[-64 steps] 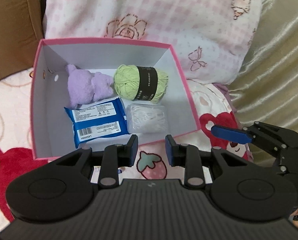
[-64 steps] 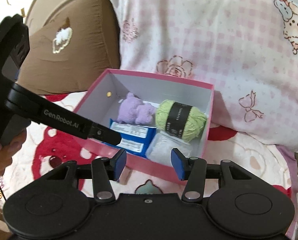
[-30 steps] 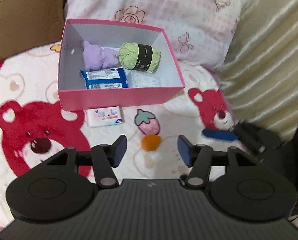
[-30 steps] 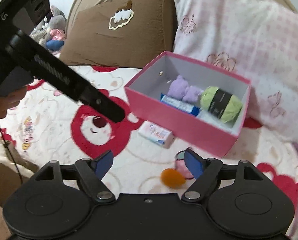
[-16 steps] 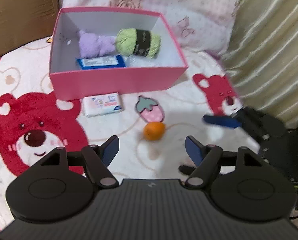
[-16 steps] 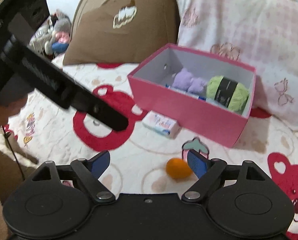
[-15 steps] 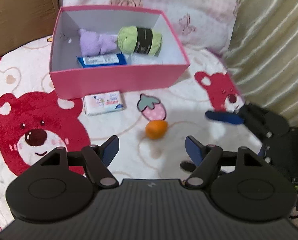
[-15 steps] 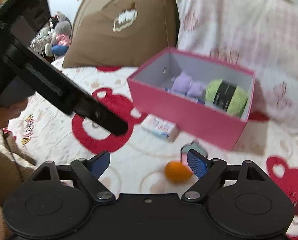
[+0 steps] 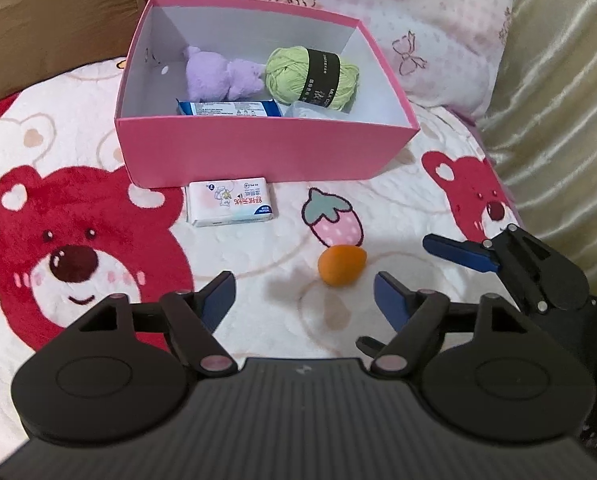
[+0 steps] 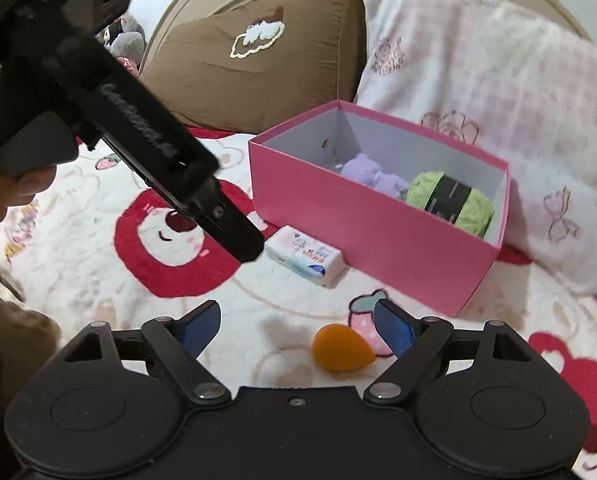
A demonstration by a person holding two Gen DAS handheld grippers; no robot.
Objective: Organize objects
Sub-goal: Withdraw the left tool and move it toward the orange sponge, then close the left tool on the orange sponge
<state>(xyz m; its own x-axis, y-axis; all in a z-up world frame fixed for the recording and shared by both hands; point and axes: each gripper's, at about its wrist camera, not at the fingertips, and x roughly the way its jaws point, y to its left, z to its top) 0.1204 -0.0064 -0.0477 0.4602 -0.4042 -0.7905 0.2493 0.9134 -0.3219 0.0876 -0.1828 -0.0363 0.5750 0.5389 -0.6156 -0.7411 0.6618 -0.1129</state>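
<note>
Both cameras have pulled back from the pink box [image 9: 258, 152] since two seconds ago, when the left view looked almost straight down into it. Now the box sits in the upper middle of the left wrist frame, and the bed blanket [image 9: 98, 152] in front of it has come into sight with two loose items. A white tissue pack [image 9: 231, 201] lies just beside the box's near wall, at frame centre. An orange egg-shaped sponge [image 9: 341, 265] lies lower, right of centre, touching the strawberry print.

Inside the box are a purple plush toy [image 9: 222, 79], a green yarn ball [image 9: 312, 78], a blue wipes pack [image 9: 228, 109] and a clear packet [image 9: 306, 111], mostly hidden behind the near wall.

The left gripper [image 9: 304, 298] has spread from nearly closed to wide apart and holds nothing. The right gripper [image 10: 296, 326] is likewise wide and empty; in its view the sponge [image 10: 344, 347] lies low, just inside its right finger.

The retreat and the widened fingers suggest one placement is finished and the next pick is being set up, probably the sponge, with the tissue pack after it. The sponge looks soft and rounded, so it may roll if nudged off-centre.
</note>
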